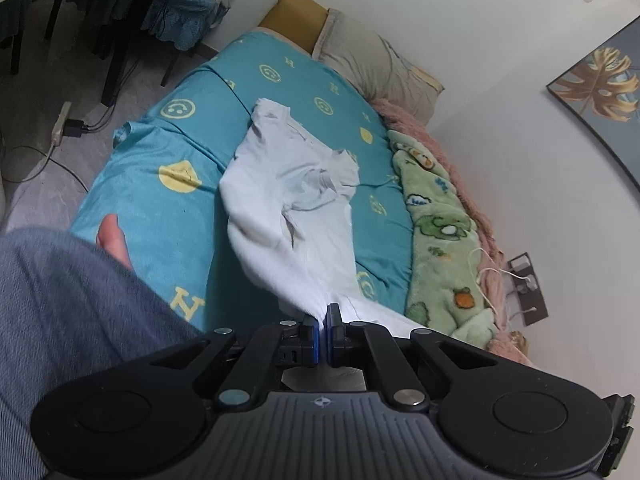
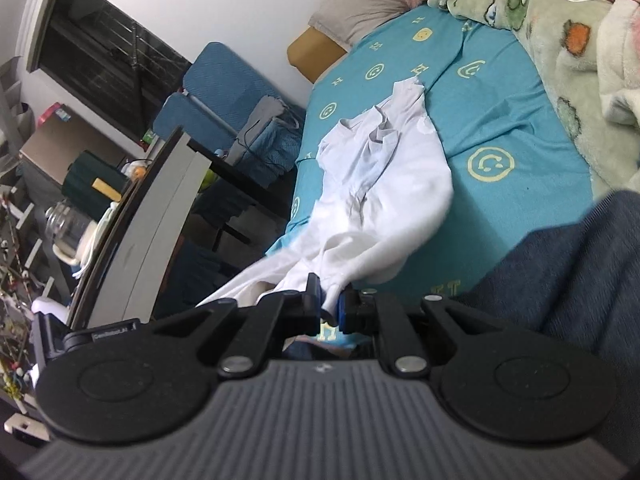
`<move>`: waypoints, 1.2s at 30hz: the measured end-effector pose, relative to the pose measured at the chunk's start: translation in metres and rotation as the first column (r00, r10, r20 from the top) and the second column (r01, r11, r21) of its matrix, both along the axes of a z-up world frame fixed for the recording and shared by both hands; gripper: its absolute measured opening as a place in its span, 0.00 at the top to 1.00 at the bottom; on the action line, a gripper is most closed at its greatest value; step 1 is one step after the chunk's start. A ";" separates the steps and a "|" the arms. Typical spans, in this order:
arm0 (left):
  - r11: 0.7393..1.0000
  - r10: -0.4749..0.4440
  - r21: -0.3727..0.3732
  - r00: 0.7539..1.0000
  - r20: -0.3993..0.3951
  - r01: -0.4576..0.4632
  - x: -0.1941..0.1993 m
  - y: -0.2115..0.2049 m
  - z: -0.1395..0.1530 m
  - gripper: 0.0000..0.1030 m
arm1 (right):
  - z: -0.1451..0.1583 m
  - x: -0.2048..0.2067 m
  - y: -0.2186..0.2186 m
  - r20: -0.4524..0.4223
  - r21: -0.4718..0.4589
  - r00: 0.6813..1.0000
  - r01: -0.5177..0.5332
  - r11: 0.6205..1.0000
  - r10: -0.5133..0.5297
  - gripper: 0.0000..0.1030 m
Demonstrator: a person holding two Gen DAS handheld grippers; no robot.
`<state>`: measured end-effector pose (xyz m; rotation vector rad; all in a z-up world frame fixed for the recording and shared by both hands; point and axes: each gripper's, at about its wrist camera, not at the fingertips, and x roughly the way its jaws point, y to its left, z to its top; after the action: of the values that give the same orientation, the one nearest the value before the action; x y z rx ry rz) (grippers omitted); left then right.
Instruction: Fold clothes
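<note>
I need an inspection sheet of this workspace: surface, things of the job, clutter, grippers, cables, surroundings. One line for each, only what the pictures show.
Surface: bed with a teal sheet, printed with yellow smiley faces and letters.
Job's things: one white shirt, crumpled, far end lying on the sheet, near end lifted by both grippers.
Clutter: green cartoon blanket and pink blanket bunched along the wall side; beige pillow at the head.
Grippers: left gripper shut on the shirt; right gripper shut on the shirt.
Cables: white cable across the blankets; power strip with cords on the floor.
Surroundings: leaf picture on the wall; desk beside the bed.
</note>
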<state>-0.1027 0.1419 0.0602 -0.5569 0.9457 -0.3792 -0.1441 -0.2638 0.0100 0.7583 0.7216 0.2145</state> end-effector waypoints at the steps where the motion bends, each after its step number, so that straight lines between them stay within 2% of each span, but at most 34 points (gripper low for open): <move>1: 1.000 0.005 0.013 1.000 -0.002 -0.005 0.010 -0.002 -0.001 0.96 | -0.002 0.009 -0.001 -0.001 0.001 1.000 0.004 1.000 -0.004 0.90; 4: 0.998 0.016 0.054 1.000 0.021 -0.017 0.045 -0.013 -0.002 0.96 | -0.008 0.043 -0.005 -0.007 -0.004 1.000 0.022 1.000 -0.022 0.89; 7: 0.992 0.003 0.129 0.997 0.076 -0.013 0.082 -0.032 -0.006 0.96 | -0.015 0.082 -0.008 -0.017 -0.016 0.999 0.041 0.999 -0.041 0.89; 10: 0.980 -0.011 0.198 0.992 0.124 -0.014 0.122 -0.051 -0.015 0.96 | -0.027 0.127 -0.011 -0.015 -0.067 0.999 0.051 0.996 -0.052 0.89; 19: 0.933 -0.061 0.357 0.965 0.254 -0.034 0.215 -0.087 -0.082 0.96 | -0.092 0.243 -0.007 -0.023 -0.255 0.999 0.027 0.967 -0.034 0.89; 25: 0.918 -0.045 0.393 0.969 0.242 -0.055 0.262 -0.094 -0.139 0.96 | -0.132 0.293 0.001 0.027 -0.346 1.000 0.005 0.938 0.005 0.89; 30: 0.879 -0.085 0.476 0.976 0.200 -0.021 0.287 -0.107 -0.178 0.95 | -0.165 0.318 0.011 -0.032 -0.439 0.999 -0.032 0.898 0.020 0.88; 33: 0.864 -0.094 0.503 0.977 0.189 -0.014 0.292 -0.114 -0.192 0.94 | -0.173 0.320 0.016 -0.037 -0.472 0.999 -0.037 0.881 0.023 0.87; 36: 0.859 -0.104 0.512 0.974 0.200 -0.014 0.291 -0.114 -0.190 0.93 | -0.168 0.319 0.017 -0.036 -0.478 0.999 -0.026 0.878 0.010 0.87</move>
<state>0.1878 0.0283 -0.1296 -0.0007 0.7998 -0.2105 0.1744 -0.2467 -0.1581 0.2801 0.7734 0.0338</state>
